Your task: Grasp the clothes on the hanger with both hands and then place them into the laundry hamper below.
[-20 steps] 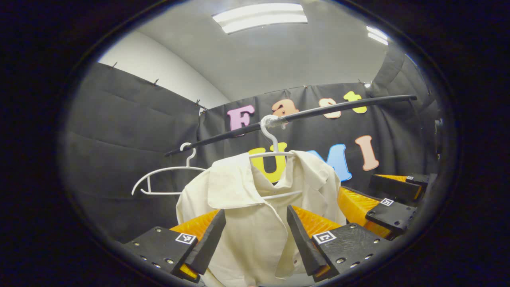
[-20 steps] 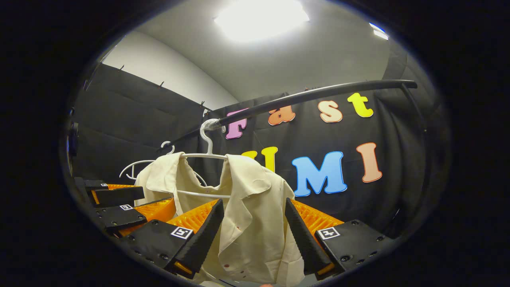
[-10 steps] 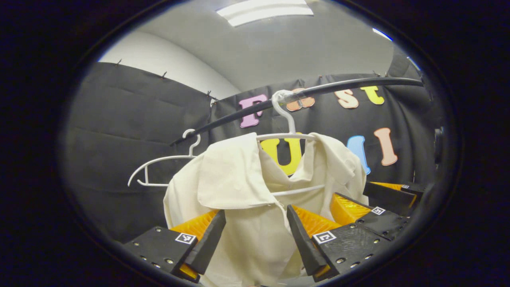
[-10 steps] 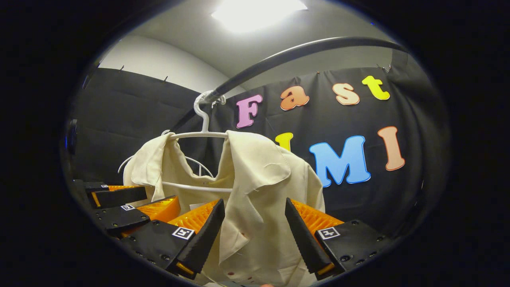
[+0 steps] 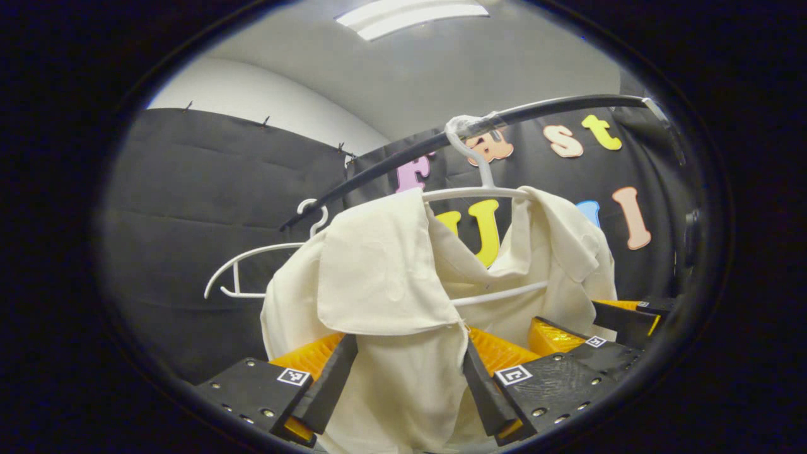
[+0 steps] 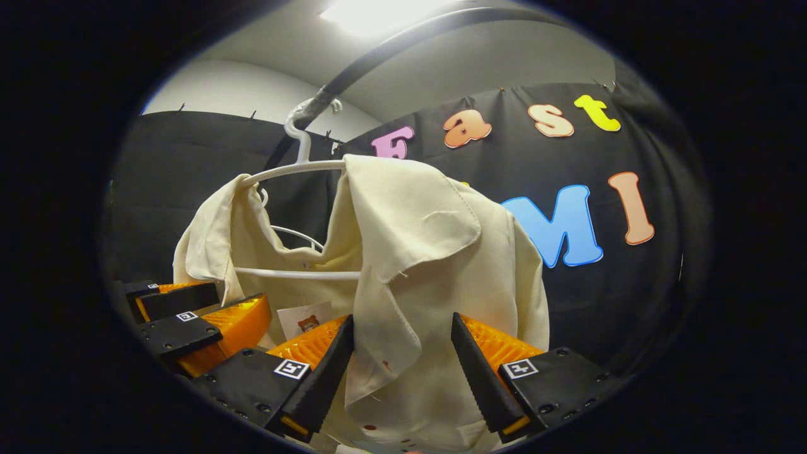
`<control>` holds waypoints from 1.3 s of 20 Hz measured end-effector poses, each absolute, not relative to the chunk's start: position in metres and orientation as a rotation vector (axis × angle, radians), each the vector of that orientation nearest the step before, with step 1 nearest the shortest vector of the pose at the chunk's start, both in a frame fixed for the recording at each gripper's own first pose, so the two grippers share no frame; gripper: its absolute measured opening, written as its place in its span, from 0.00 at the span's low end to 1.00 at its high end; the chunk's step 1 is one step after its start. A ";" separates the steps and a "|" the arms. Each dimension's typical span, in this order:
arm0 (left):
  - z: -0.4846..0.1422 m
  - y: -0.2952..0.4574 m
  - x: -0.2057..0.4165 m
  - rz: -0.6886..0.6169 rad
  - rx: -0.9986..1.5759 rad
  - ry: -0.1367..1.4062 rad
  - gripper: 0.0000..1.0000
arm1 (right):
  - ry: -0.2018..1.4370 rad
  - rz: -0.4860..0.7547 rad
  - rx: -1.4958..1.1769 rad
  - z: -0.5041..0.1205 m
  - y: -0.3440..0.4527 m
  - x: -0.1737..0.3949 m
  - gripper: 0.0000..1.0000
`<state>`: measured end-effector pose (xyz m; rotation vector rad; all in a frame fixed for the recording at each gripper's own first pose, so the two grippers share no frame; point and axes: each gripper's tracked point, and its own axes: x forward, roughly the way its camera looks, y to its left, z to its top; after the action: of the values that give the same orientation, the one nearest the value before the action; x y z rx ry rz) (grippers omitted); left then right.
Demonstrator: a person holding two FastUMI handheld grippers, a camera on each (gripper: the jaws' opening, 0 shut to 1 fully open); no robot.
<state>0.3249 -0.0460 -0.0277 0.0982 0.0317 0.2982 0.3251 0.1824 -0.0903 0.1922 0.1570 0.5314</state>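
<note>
A cream shirt [image 5: 384, 277] hangs on a white hanger [image 5: 479, 189] hooked over a black rail [image 5: 536, 110]. In the left gripper view my left gripper [image 5: 403, 372] is open, its fingers on either side of the shirt's left front panel below the collar. The right gripper's fingers [image 5: 567, 337] show at the shirt's far side. In the right gripper view the same shirt [image 6: 429, 239] hangs from the hanger [image 6: 296, 170]. My right gripper [image 6: 400, 362] is open around the right front panel's edge. The left gripper's fingers [image 6: 208, 321] sit lower left.
A second, bare white hanger [image 5: 252, 268] hangs further left on the rail. Black cloth walls close in behind and at both sides. The rail [image 6: 378, 57] runs overhead in the right gripper view. A small paper tag [image 6: 306, 321] shows inside the shirt.
Both grippers have moved up and closer to the shirt. The cloth now lies deeper between each pair of fingers, and the jaws stay apart.
</note>
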 end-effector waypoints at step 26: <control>0.006 0.022 0.262 0.491 0.201 -0.041 0.00 | -0.046 0.213 0.019 -0.057 0.110 0.342 0.05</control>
<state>0.2624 0.0218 0.0056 0.2008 -0.0408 0.4911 0.3422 0.1101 -0.0568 0.0186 -0.0463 0.2130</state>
